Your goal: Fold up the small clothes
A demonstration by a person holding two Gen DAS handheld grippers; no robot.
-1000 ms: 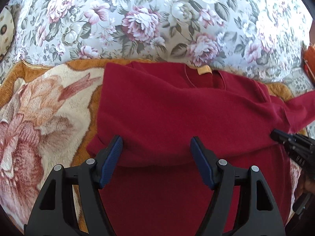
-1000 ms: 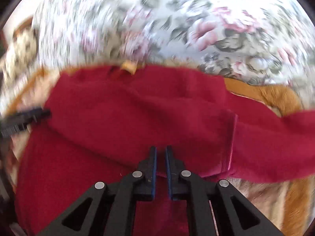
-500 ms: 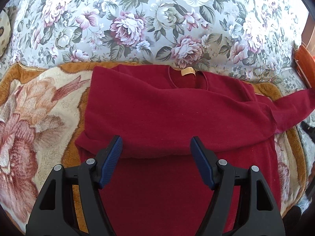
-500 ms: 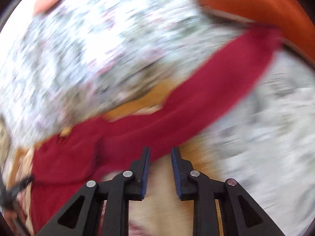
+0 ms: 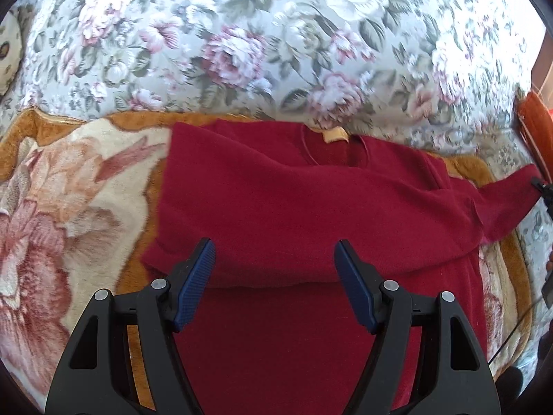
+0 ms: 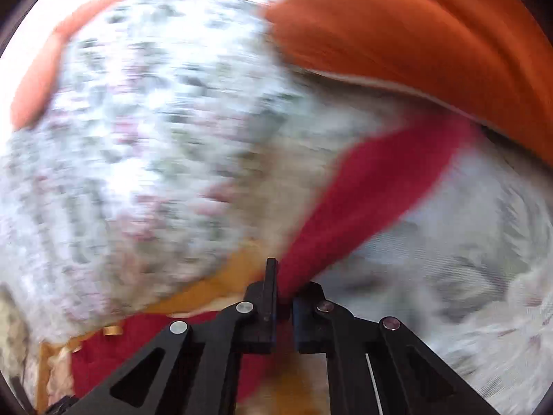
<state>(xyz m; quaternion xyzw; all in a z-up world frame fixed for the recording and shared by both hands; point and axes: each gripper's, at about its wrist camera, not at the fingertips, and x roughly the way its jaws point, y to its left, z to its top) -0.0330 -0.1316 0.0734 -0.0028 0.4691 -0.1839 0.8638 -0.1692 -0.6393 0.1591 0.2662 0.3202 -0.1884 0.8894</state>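
Observation:
A dark red sweater lies on the bed, its left side folded across the body and a tan label at the collar. My left gripper hovers open above the folded edge with nothing between its blue pads. The right sleeve stretches out to the right edge, where the tip of my right gripper meets its cuff. In the blurred right wrist view, my right gripper has its jaws closing on the red sleeve, which is pinched between the pads and runs away up and to the right.
The sweater rests on a plush cream blanket with an orange border, spread over a floral bedsheet. An orange cushion lies beyond the sleeve's end. A dark cable hangs at the right edge.
My right gripper left the sweater's body, swung out to the right sleeve, opened a little and shut on it. The left gripper stayed open over the folded edge.

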